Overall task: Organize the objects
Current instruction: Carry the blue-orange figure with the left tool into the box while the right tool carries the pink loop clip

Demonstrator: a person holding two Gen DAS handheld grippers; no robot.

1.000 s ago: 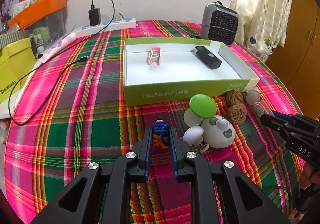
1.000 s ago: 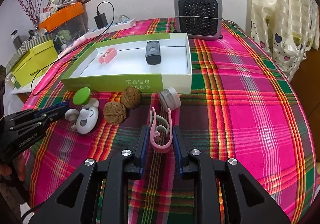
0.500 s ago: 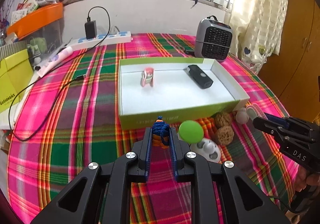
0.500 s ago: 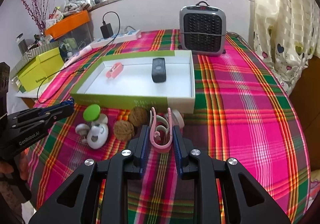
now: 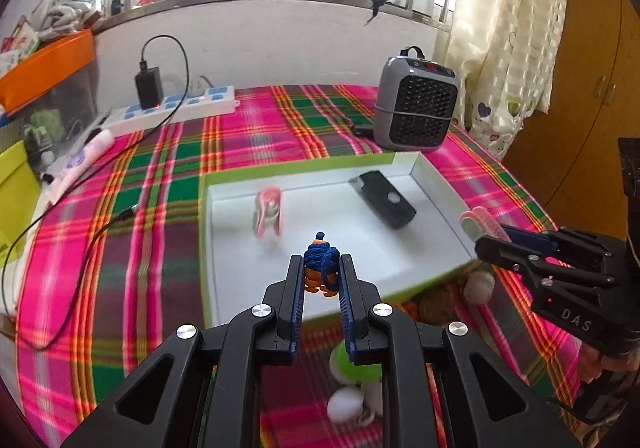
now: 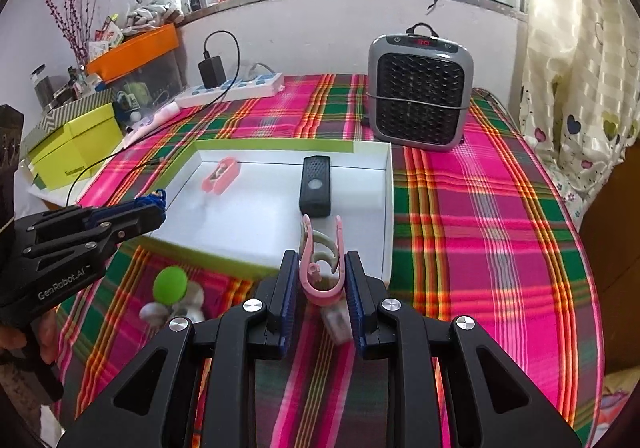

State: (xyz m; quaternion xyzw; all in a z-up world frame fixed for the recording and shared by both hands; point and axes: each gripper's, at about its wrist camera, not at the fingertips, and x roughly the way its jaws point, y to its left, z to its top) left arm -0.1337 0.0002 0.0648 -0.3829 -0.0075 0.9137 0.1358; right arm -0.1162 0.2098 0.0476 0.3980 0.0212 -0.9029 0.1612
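Observation:
My left gripper [image 5: 320, 268] is shut on a small blue and orange knitted figure [image 5: 319, 256], held above the near edge of the green-rimmed white box [image 5: 436, 187]. My right gripper [image 6: 320, 264] is shut on a pink clip [image 6: 320, 260], raised over the box's near right corner [image 6: 386, 248]. Inside the box lie another pink clip [image 5: 269, 209] [image 6: 222, 173] and a black device [image 5: 386, 203] [image 6: 316, 189]. In the left wrist view the right gripper [image 5: 486, 244] shows at the right; in the right wrist view the left gripper [image 6: 158, 207] shows at the left.
On the plaid cloth in front of the box sit a green-capped white toy [image 6: 170, 284], walnuts [image 5: 436, 304] and a small white jar [image 6: 338, 322]. A grey heater [image 6: 418, 91] stands behind the box. A power strip [image 5: 176, 107] with a charger and cable [image 5: 100, 240] lies far left, near a yellow box [image 6: 76, 145].
Both grippers have risen and moved forward with their objects, from the cloth in front of the box to above its near edge. The toy and walnuts now lie below and behind them.

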